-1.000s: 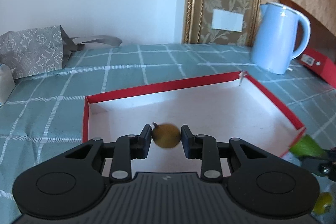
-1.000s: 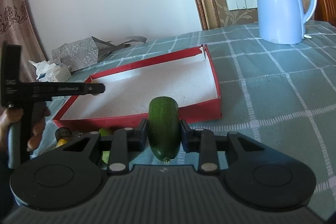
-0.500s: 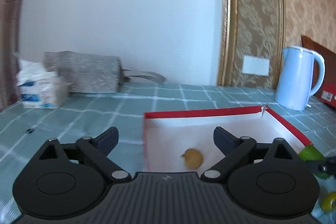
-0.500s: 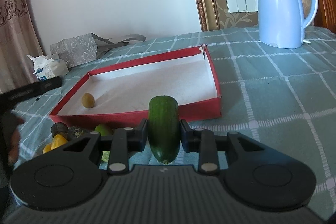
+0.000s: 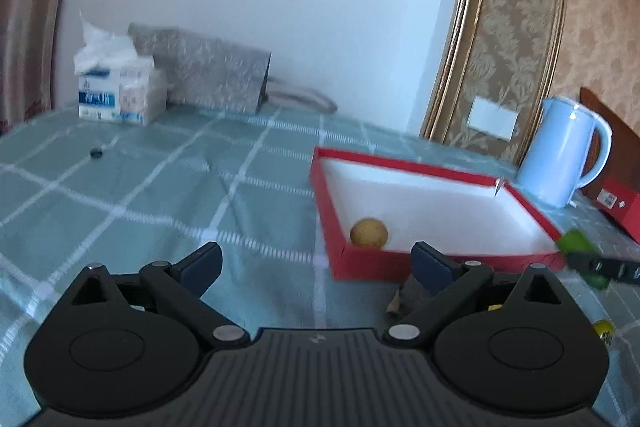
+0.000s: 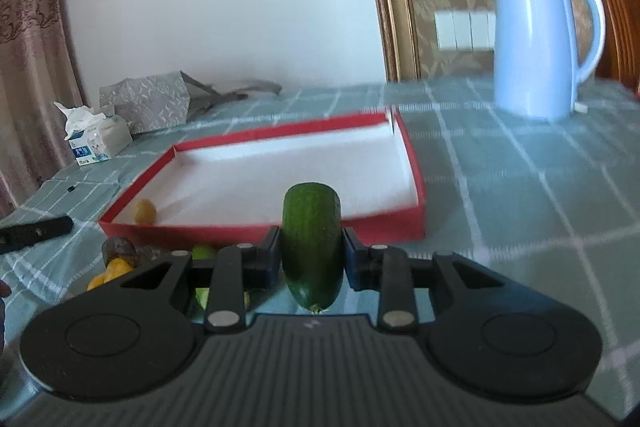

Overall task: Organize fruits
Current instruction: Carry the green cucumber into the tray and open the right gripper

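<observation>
A brown round fruit [image 5: 369,233] lies loose in the near left corner of the red tray [image 5: 400,261], whose inside is white. My left gripper [image 5: 316,259] stands wide open over the tablecloth, short of the tray, with nothing between its fingers. My right gripper [image 6: 312,257] is shut on a dark green cucumber [image 6: 312,247], held lengthwise just before the tray's front rim [image 6: 260,227]. The brown fruit [image 6: 145,211] also shows in the right wrist view. Yellow [image 6: 108,271], dark [image 6: 118,249] and green fruits [image 6: 204,251] lie on the cloth in front of the tray.
A pale blue kettle [image 6: 540,43] stands behind the tray on the right. A tissue box [image 5: 120,95] and a grey patterned bag [image 5: 208,75] sit by the far wall. A red box [image 5: 616,205] lies at the right edge. The checked green tablecloth [image 5: 160,195] spreads left of the tray.
My left gripper opened, dropped the brown fruit into the tray, then drew back and swung left. The right gripper kept its hold on the cucumber and barely moved.
</observation>
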A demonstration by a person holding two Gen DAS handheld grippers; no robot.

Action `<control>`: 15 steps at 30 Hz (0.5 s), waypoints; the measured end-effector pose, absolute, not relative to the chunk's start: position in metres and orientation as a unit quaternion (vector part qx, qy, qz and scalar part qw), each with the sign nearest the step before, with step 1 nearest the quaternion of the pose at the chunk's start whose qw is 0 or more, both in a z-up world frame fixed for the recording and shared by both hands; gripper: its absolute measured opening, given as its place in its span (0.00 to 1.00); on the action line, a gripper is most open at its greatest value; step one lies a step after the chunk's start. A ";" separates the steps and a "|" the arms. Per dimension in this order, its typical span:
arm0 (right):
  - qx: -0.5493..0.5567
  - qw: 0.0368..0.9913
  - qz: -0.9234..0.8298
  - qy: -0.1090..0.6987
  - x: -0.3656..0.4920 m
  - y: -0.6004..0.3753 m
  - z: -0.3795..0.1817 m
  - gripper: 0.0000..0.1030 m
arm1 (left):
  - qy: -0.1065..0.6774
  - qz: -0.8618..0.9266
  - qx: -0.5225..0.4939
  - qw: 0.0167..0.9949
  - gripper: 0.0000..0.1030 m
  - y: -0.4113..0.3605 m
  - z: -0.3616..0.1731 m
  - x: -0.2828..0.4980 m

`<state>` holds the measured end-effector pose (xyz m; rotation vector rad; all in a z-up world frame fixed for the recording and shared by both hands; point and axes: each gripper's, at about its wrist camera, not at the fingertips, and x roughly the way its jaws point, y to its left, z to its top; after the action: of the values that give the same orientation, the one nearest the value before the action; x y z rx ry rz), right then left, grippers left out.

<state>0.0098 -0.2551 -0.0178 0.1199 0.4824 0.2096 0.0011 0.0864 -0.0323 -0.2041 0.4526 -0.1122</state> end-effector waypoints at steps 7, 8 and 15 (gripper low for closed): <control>0.012 0.969 0.097 0.227 0.043 -0.237 0.008 0.29 | 0.221 -0.062 -0.078 0.970 0.98 0.080 -0.033 -0.003; 0.008 0.968 0.097 0.230 0.052 -0.235 0.009 0.29 | 0.222 -0.064 -0.078 0.970 0.98 0.080 -0.033 -0.002; 0.002 0.962 0.087 0.261 0.092 -0.227 -0.003 0.29 | 0.228 -0.070 -0.076 0.968 0.98 0.078 -0.034 0.000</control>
<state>0.0922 -0.2271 -0.0029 0.0031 0.5280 0.1754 0.0002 0.0782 -0.0339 -0.1537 0.4608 -0.1425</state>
